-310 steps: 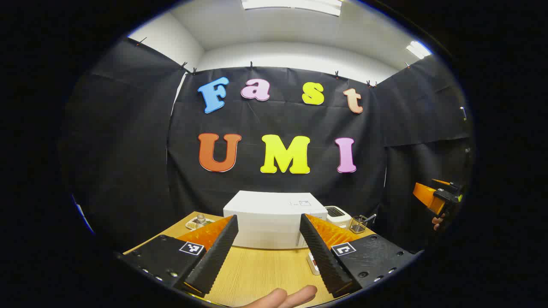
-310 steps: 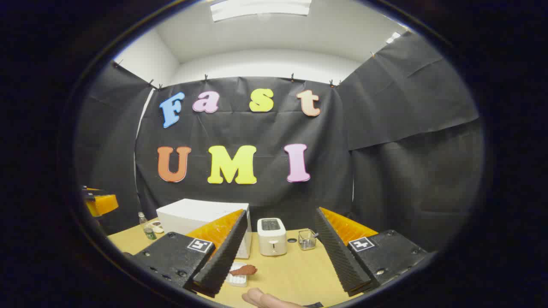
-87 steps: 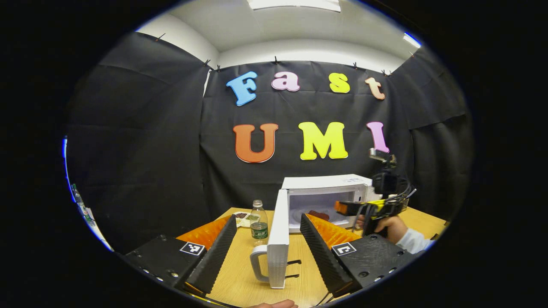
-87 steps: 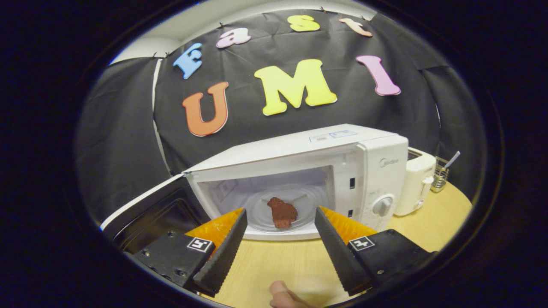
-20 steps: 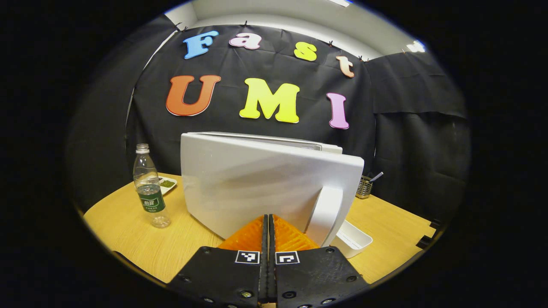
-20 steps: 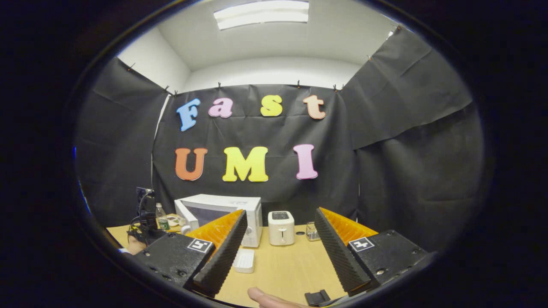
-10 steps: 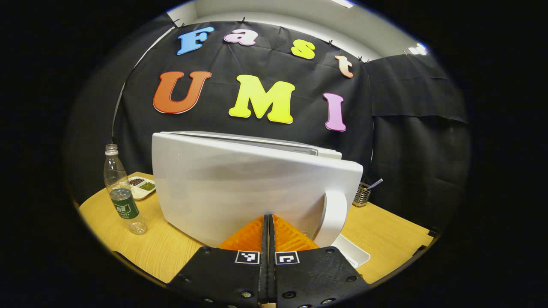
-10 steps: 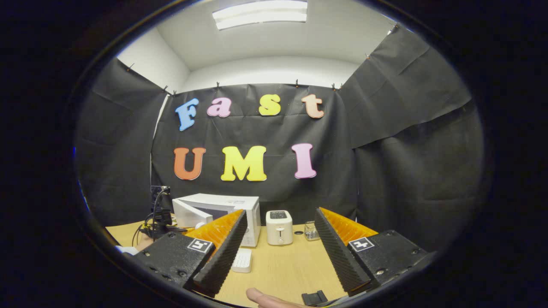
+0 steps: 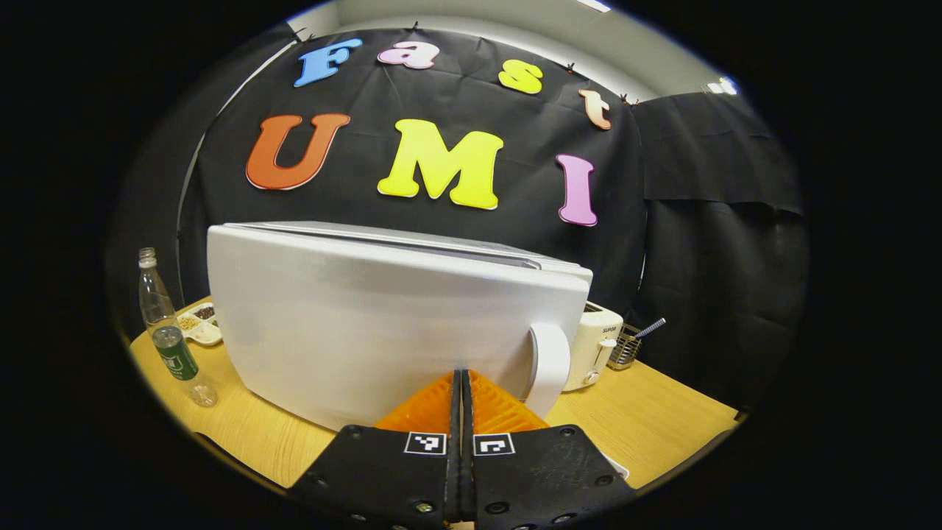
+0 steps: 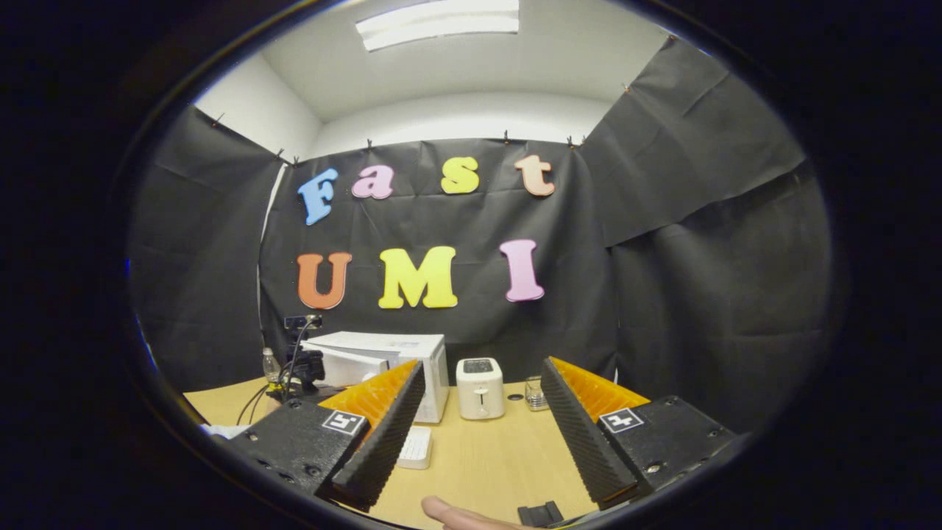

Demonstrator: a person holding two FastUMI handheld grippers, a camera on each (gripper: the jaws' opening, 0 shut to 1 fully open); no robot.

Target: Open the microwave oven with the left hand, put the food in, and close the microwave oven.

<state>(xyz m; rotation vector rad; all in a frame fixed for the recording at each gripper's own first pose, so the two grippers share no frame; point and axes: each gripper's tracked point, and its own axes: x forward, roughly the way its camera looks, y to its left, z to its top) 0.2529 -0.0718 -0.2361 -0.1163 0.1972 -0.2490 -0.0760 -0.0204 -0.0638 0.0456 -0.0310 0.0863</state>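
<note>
One wooden table (image 9: 647, 412) is seen, with one white microwave oven (image 9: 383, 316) stood on it; its door (image 9: 368, 324) is drawn almost against the body, the curved handle (image 9: 548, 368) at its right edge. The food is hidden behind the door. The left gripper (image 9: 461, 390) is pressed together, its tips laid against the door front. The right gripper (image 10: 478, 419) is spread wide above the table, holding nothing. Around the oven are found one toaster (image 10: 480, 388), one wire basket (image 9: 625, 350), one bottle (image 9: 173, 346), one small dish (image 9: 199, 324) and one white tray (image 10: 416, 447)
</note>
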